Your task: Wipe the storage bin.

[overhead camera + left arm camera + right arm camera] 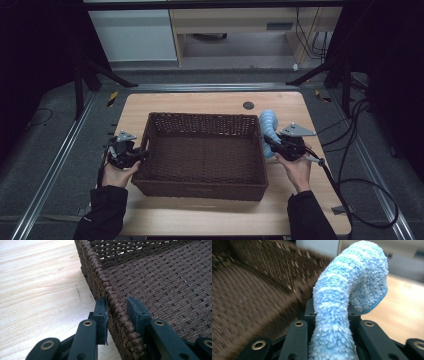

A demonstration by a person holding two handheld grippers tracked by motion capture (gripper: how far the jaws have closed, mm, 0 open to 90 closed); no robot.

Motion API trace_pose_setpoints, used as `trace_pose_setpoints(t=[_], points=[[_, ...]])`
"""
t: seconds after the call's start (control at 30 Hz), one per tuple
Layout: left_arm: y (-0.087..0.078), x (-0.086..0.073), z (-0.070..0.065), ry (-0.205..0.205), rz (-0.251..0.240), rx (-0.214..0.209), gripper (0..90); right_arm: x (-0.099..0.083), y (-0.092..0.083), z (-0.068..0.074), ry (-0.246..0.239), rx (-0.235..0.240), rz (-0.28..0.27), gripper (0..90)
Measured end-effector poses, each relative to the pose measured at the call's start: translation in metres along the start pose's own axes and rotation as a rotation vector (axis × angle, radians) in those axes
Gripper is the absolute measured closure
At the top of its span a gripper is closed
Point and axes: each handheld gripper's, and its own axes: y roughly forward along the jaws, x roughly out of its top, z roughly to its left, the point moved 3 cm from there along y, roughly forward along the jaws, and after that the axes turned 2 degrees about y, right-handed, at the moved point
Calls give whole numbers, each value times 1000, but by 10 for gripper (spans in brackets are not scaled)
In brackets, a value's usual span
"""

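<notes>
A dark brown woven basket stands in the middle of the wooden table, with nothing visible inside it. My left gripper is at the basket's left wall. In the left gripper view its jaws straddle the braided rim, and the left gripper is shut on it. A fluffy light blue striped sock curls up beside the basket's right wall. My right gripper is shut on its lower part. In the right gripper view the sock arches above the right gripper, with the basket's inside to the left.
A round grey cable grommet sits in the table's far edge. Black cables trail over the floor to the right of the table. Bare wood lies in front of the basket and along both its sides.
</notes>
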Motion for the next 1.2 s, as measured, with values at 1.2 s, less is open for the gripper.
trace_pose_setpoints(t=[1.2], points=[[-1,2,5,-41,12,10,536,-48,6,9,-75,72,263,709]])
